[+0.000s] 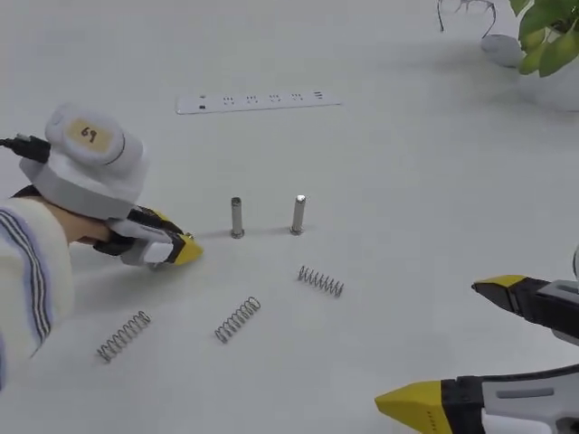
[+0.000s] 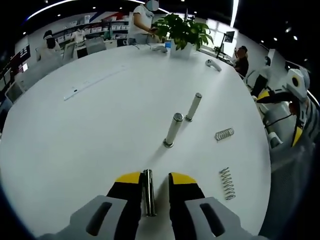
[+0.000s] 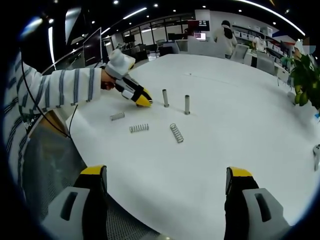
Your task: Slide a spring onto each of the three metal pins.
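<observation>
Head view: left gripper (image 1: 181, 251) tips drawn together; two upright pins (image 1: 236, 218) (image 1: 298, 214) just beyond them; three springs (image 1: 124, 335) (image 1: 238, 319) (image 1: 320, 281) between it and right gripper (image 1: 427, 342) | Left gripper view: jaws pinch third pin (image 2: 147, 199), lying lengthwise between them | Right gripper view: jaws spread wide; springs ahead, well apart from them
</observation>
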